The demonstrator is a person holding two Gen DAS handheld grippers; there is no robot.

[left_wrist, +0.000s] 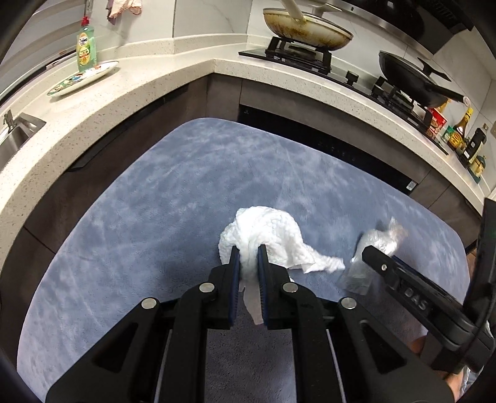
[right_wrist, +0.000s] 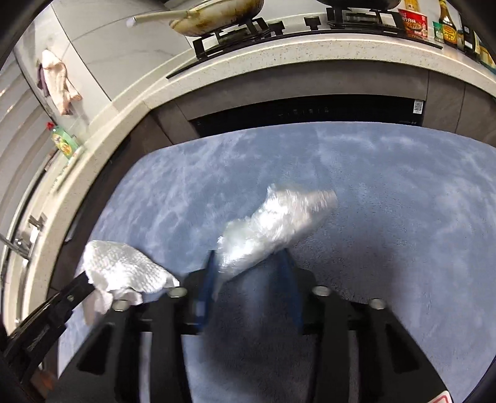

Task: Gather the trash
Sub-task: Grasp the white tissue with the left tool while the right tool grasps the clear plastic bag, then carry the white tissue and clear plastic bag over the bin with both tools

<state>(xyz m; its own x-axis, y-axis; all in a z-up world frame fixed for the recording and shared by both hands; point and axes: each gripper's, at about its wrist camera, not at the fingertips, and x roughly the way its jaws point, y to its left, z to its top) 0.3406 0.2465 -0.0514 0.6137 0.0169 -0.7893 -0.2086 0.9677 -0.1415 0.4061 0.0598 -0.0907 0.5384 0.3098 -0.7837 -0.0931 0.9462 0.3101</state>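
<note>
Pinches a crumpled white paper towel (left_wrist: 263,229) in the left claw (left_wrist: 248,248), above a blue rug (left_wrist: 155,201) on the floor. Grips, just to the right, a blurred wad of clear plastic (right_wrist: 279,217) in the right claw (right_wrist: 249,251), pads closed against it. Shows farther off, on the tabletop (left_wrist: 186,71), a plate (left_wrist: 83,79) by a green soap bottle (left_wrist: 86,46) at left, a brown-stained pale pan (left_wrist: 307,28) with a white utensil in it, and a black pan (left_wrist: 409,77) at right.
</note>
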